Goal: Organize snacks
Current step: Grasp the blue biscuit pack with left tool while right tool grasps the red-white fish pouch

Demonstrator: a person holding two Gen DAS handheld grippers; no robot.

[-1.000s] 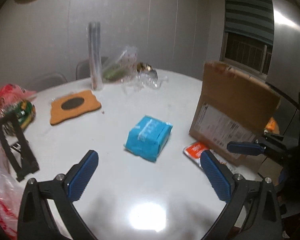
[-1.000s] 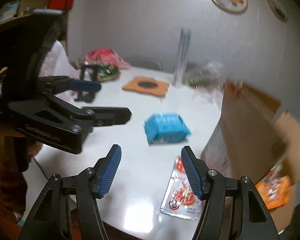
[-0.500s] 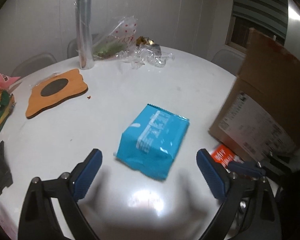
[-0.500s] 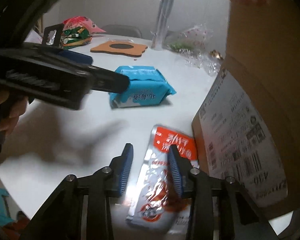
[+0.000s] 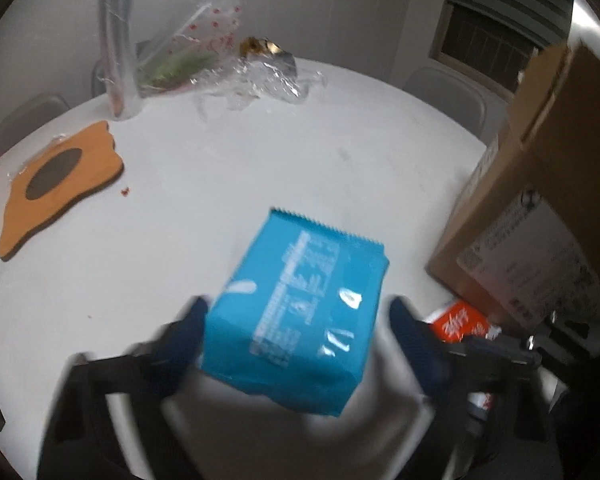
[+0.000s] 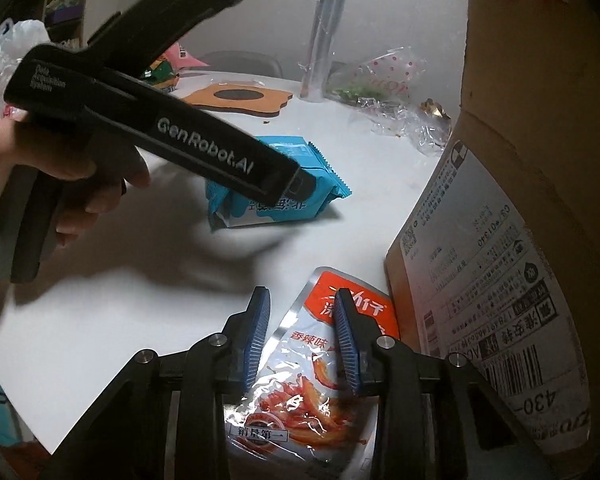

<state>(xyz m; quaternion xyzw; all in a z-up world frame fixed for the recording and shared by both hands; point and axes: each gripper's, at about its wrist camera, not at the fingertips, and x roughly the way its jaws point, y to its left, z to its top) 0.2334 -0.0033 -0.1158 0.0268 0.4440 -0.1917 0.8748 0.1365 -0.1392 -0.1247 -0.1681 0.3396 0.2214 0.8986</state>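
The blue snack packet (image 5: 300, 316) is a plump, pillow-shaped bag with a serrated sealed edge at its far end and white printing along its top face. It lies on the white round table (image 5: 260, 152), near the middle, with glare spots on its wrapper. In the right wrist view the same blue snack packet (image 6: 296, 196) shows white lettering on its side and a crimped end pointing toward the cardboard box (image 6: 519, 160).

The red snack pouch (image 6: 319, 368) is flat, with a silver border, a red-orange top band bearing white characters, and a picture of reddish strips of food. It lies on the table just beside the foot of the cardboard box.

The left gripper (image 5: 296, 332) has its jaws wide apart, one blue pad on each side of the blue packet. The frame is blurred by motion, so contact between pads and packet cannot be confirmed. In the right wrist view its black body partly covers the packet.

The right gripper (image 6: 301, 336) has its jaws partly apart, straddling the upper part of the red pouch. Whether the pads touch the pouch cannot be told.

Further back on the table stand a clear plastic roll (image 5: 116, 40), crumpled clear wrapping (image 5: 256, 76) and an orange mat (image 5: 56, 184).
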